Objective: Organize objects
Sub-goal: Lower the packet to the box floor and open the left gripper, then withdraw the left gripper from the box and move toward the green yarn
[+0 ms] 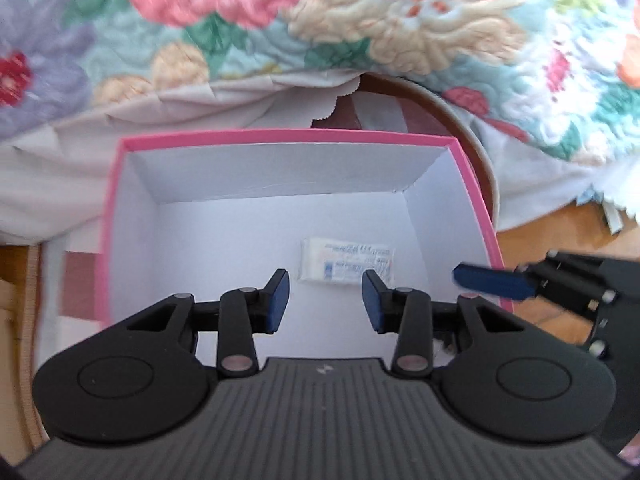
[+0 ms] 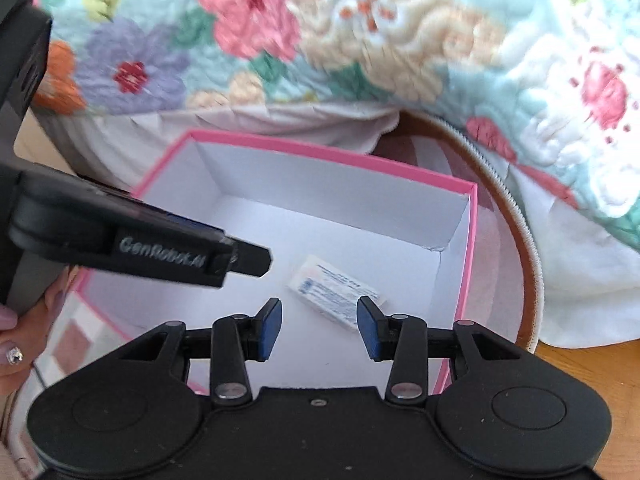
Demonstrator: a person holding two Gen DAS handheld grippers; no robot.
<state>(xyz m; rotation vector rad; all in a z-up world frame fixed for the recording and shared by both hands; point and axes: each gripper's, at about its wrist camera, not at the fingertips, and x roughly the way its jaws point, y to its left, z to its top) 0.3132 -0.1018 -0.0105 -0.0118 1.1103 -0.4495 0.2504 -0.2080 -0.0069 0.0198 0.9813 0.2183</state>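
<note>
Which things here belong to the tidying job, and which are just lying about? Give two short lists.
Part of the job:
- pink box
- small white packet lying on the box floor
- left tongs, open, empty
- right tongs, open, empty

Just lying about:
- floral quilt
- white cloth
- round brown case

Quick count from my feeds: one pink box [image 1: 472, 184], white inside, and just one small white packet [image 1: 346, 265] with blue print lying on its floor. Two grippers, the left one [image 1: 325, 300] and the right one [image 2: 319, 328], each with two blue pads. One flowery quilt [image 1: 360, 20] behind, one white cloth [image 1: 60, 168], and one hand [image 2: 16, 344] at the edge.
</note>
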